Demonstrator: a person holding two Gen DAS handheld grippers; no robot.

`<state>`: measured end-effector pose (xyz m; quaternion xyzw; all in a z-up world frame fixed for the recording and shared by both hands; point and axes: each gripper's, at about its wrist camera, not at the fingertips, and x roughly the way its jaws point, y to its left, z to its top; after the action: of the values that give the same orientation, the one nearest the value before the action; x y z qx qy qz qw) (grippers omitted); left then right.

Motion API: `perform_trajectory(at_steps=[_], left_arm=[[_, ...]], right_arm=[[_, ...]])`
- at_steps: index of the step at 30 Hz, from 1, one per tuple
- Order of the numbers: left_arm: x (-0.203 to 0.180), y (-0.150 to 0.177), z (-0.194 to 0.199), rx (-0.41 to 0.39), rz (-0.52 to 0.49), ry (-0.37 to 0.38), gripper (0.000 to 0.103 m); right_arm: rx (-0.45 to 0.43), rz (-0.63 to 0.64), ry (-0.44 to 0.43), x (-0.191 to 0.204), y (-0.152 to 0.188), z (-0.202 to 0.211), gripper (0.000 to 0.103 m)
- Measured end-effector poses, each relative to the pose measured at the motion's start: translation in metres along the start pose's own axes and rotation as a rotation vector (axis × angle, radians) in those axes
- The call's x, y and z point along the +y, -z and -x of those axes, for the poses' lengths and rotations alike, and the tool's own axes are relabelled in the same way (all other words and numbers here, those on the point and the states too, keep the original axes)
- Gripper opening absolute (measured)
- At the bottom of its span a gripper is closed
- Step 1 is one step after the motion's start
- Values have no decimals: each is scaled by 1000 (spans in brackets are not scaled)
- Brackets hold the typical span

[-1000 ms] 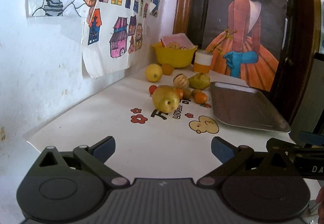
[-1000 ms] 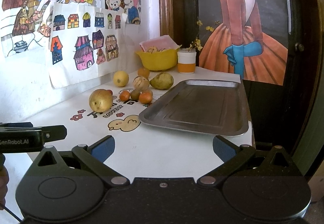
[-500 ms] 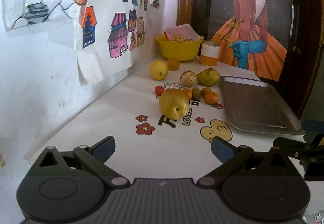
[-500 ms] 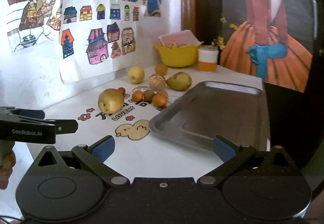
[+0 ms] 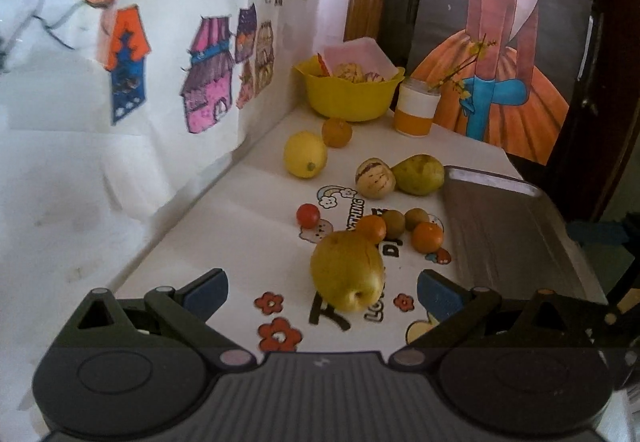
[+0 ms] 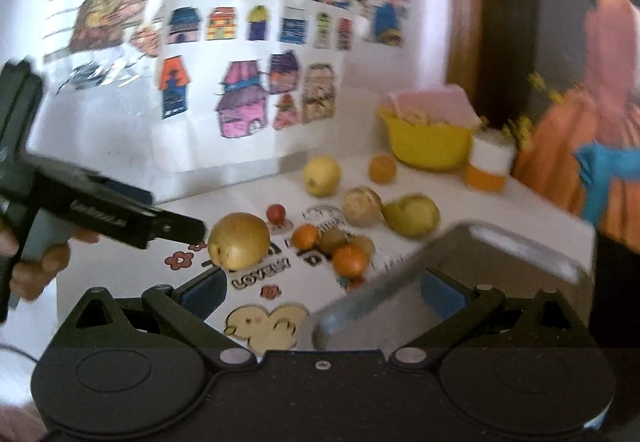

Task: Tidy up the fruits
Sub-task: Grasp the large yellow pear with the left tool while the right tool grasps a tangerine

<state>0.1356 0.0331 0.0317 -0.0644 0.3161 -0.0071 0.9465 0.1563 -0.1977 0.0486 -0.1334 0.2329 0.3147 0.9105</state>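
two sets of fingers, both spread apart and empty. my left gripper (image 5: 322,288) is lined up on the big yellow pear (image 5: 347,271), which lies on its side on the worktop (image 5: 224,226) near the front edge, just ahead of the gap between my blue pads. i judge that's the first fruit i mean to take, since it sits nearest and apart from the rest. my right gripper (image 6: 320,288) hangs over the near corner of the metal tray (image 6: 500,254), also wide, gripping nothing.

the tray is bare, so no fruit has been sorted yet by the look of it. it lies to the right of the fruit, an easy landing place. behind the pear, a tight cluster of small oranges (image 5: 427,237) and brownish round fruits (image 5: 393,223) sits beside the tray's left rim, with a red tomato (image 5: 307,215) off to the left. farther back are a striped melon (image 5: 374,178) touching a green pear (image 5: 418,175), then a lemon (image 5: 305,154) and another orange (image 5: 337,132), then a yellow bowl (image 5: 347,98) and a small cup (image 5: 415,107).

the left view gives me the pear's stem end and its alignment between my fingers. the right view, blurred, shows what that one can't: my left gripper from the side, its tip just beside the pear, and the hand (image 6: 38,262) holding it.
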Motion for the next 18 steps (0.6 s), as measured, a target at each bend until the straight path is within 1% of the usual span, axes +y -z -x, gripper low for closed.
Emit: perform_trajectory(at_steps=[2,5,8,10,12,14,15,17,18], left_arm=[[0,-4,-9,13,16,13,103],[-3,-8,-24,27,38,26,103],[-5,-11,-39,48,49,31,102],[-6,-12,-47,64,57,22,102],[-6,-12,-55,74,69,14,102],[-6,-11,-60,82,78,9,99],[-6,-11,-63,87,80,8,99],[-7,-10,-67,96,80,11,94],[-7,-9,-69,100,77,13,92]], right_arm=[[28,32,0,-5,-7,-10,102],[80,25,-40,-18,-14,-27,102],[123,32,-26,-27,-16,-47,102],[127,44,-20,-32,-15,-59,102],[141,34,-36,-37,-15,-72,98],[149,21,-65,-40,-15,-83,90],[150,17,-71,-40,-14,-87,89],[151,21,-80,-40,-13,-95,81],[153,25,-84,-40,-13,-99,78]])
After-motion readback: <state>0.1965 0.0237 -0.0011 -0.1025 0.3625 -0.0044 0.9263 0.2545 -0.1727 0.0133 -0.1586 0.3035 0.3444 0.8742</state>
